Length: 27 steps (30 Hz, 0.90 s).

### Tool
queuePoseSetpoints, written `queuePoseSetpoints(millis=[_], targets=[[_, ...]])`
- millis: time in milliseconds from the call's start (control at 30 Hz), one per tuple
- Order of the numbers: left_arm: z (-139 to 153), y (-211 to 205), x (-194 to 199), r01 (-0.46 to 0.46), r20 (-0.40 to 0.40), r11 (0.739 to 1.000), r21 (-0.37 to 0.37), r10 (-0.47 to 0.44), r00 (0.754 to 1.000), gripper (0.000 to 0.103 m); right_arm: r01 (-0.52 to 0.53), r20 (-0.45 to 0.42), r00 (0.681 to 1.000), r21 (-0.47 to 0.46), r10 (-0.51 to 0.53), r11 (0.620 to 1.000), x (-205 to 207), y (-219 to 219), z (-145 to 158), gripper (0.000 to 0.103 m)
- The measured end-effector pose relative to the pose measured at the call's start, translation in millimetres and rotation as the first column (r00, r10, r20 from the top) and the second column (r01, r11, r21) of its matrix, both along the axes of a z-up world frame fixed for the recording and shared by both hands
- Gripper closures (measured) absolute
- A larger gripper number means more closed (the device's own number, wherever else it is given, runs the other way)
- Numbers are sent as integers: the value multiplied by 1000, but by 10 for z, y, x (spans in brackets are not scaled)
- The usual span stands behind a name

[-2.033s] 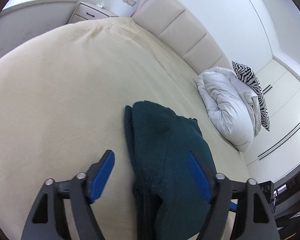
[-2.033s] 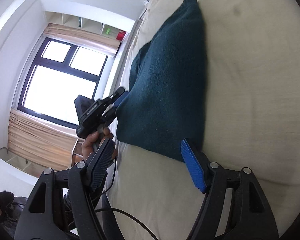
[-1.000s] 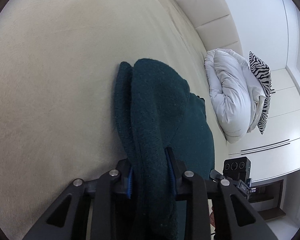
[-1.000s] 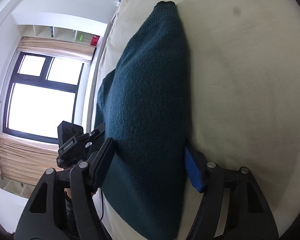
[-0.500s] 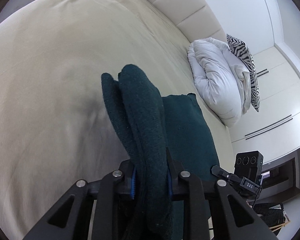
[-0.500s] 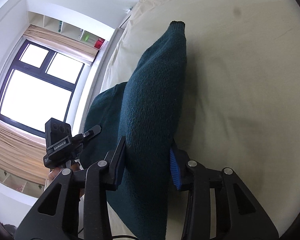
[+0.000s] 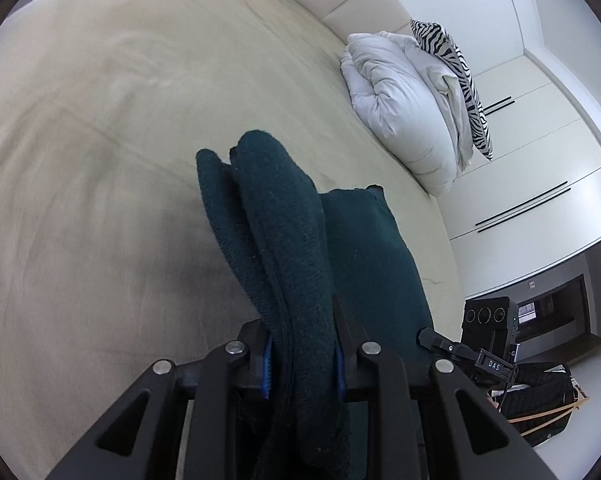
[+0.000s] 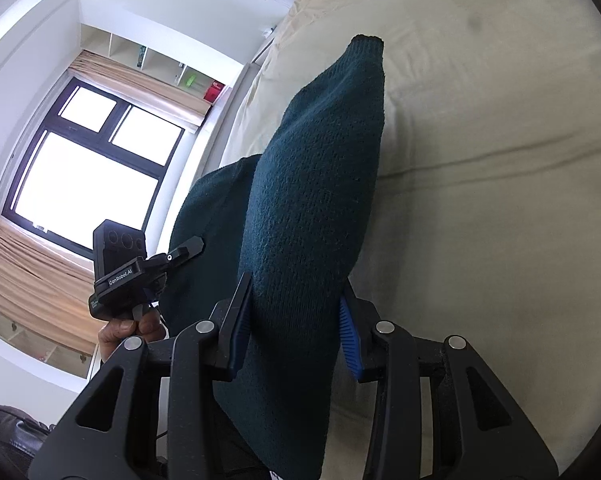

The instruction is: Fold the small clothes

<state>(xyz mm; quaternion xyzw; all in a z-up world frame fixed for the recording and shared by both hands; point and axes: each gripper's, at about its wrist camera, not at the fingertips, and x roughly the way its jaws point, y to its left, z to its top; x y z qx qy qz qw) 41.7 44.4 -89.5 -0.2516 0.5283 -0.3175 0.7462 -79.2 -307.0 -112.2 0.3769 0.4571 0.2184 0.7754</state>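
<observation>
The dark teal knitted garment [image 7: 296, 240] is bunched into thick folds and lifted off the cream bed [image 7: 100, 140] at its near end, held at two places; the left gripper [image 7: 302, 354] has its blue-padded jaws drawn narrow on a doubled fold of the knit, which rises between them and ends in two rounded humps farther up; beside that fold, to its right in the left wrist view, a flatter part of the same garment stretches away toward the bed, its far edge ending in a small corner; the right gripper [image 8: 296, 320] likewise has its jaws closed onto the cloth, a broad rounded bundle of the garment [image 8: 320, 180] filling the gap between the blue pads and tapering to a blunt tip over the bed [image 8: 500, 160]; in the right wrist view the other gripper shows at the left, gripped by the person's hand [image 8: 128, 330], with more teal knit running to it; a rolled white duvet [image 7: 396, 100] lies at the far side of the bed, well apart from the garment, with a zebra-striped pillow [image 7: 456, 80] leaning against it; white wardrobe doors [image 7: 540, 168] stand beyond them; a dark-framed window [image 8: 88, 172] with tan curtains fills the wall at the left of the right wrist view.
</observation>
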Motion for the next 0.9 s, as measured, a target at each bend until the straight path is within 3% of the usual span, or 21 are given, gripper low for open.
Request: queuePoseSetpoints(millis=[133,233,333,467,567,633,700,767,833,900], targets=[[-307,-34,-52,-16,-30,997,82,18,999,78,5,-52,999,-42,-7,999,-168,-8,-260,67],[-521,80,-64,-33,-79,999,29,35,996,74,41,-72,997,21,-39,999,-276,-59,-542,66],[-506,97,-124,-36,-51,999,34,37,998,73,66,-49,997,85,-62,994,-378,-105,-662,64],[-455,160,-178,-61,-41,997,38,63,997,71,83,-49,996,78,-80,993,-496,-145,-591,58],[-320,221,-202,-116,-18,991,62,117,993,70,158,-50,987,38,-156,987,-479,-314,-498,56],[-110,233,-240,-153,50,981,116,148,988,70,217,-38,976,15,-216,976,-501,-502,-378,55],[137,137,-280,-144,143,978,151,122,982,70,234,8,972,50,-234,971,-547,-567,-206,55],[279,-30,-310,-109,199,979,171,74,977,60,205,43,977,93,-209,974,-464,-460,-50,54],[297,-269,-329,-61,239,974,216,8,971,57,140,65,987,119,-149,983,-365,-282,34,54],[157,-423,-299,-24,225,968,250,-34,974,57,85,73,993,100,-93,991,-196,-51,78,54]])
